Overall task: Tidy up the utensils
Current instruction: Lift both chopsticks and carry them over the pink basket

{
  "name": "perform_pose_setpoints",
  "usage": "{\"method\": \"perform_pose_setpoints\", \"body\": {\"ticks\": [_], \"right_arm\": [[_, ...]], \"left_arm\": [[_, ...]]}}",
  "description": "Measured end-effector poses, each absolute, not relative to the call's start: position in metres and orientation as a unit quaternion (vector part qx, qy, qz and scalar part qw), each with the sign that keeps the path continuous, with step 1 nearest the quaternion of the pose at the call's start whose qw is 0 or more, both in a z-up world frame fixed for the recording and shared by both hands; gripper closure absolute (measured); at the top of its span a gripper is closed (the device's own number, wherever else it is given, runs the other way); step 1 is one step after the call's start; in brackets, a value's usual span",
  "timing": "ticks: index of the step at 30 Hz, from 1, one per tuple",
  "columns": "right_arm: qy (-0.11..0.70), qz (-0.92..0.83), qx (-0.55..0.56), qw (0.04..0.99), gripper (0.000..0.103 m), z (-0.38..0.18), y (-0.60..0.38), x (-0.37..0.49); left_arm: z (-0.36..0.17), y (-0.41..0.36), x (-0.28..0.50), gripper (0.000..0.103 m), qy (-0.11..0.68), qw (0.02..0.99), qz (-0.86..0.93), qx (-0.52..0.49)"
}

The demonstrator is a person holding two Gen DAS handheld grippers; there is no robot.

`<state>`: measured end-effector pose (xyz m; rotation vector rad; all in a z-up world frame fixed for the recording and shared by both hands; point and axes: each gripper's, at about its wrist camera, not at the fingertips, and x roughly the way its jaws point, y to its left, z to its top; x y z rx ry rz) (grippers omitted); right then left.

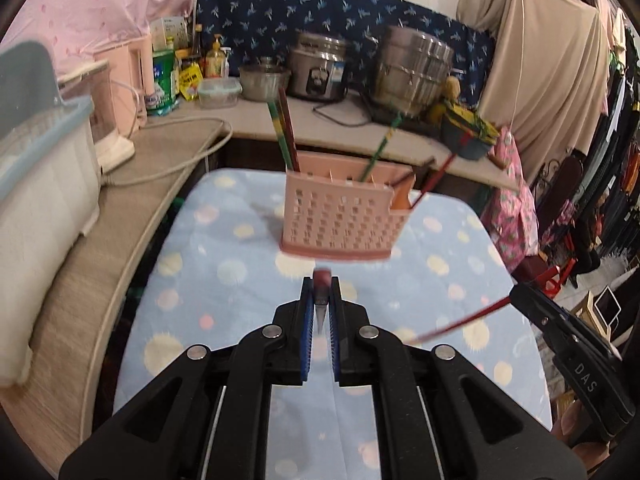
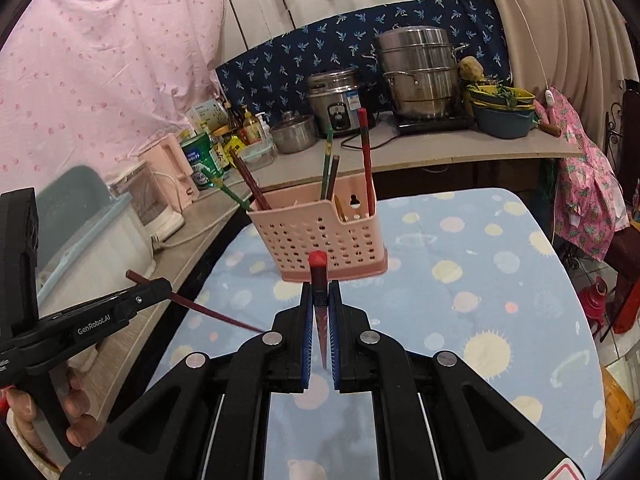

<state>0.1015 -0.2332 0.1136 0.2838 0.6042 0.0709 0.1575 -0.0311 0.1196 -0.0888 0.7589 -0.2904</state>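
Note:
A pink perforated utensil holder (image 1: pixel 340 216) stands on the table with the blue spotted cloth (image 1: pixel 224 264); it also shows in the right wrist view (image 2: pixel 320 236). Several green, brown and red chopsticks stand in it. My left gripper (image 1: pixel 321 300) is shut on a dark red chopstick (image 1: pixel 322 280), held end-on just short of the holder. My right gripper (image 2: pixel 320 300) is shut on a red chopstick (image 2: pixel 319 268), also in front of the holder. Each gripper shows in the other's view, the right one (image 1: pixel 520 294) with its red chopstick (image 1: pixel 464 322), the left one (image 2: pixel 160 286) with its chopstick (image 2: pixel 208 310).
A counter (image 2: pixel 440 148) behind the table carries a rice cooker (image 2: pixel 340 100), a steel steamer pot (image 2: pixel 420 76), bowls, bottles and a cable. A white bin (image 1: pixel 44 168) stands on the left counter. Clothes hang at the right.

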Motion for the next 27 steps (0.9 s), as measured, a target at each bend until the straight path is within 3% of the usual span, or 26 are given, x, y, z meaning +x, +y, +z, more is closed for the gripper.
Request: {"method": "perform_pose_setpoints", "body": {"ticks": [18, 27], "right_arm": [[0.196, 0.05, 0.168, 0.965, 0.096, 0.221, -0.253, 0.2], [0.18, 0.037, 0.167, 0.969, 0.096, 0.239, -0.258, 0.253]], "left_arm": [[0.237, -0.028, 0.241, 0.096, 0.257, 0.953, -0.138, -0.077], [0.255, -0.034, 0.287, 0.096, 0.229, 0.963, -0.122, -0.078]]}}
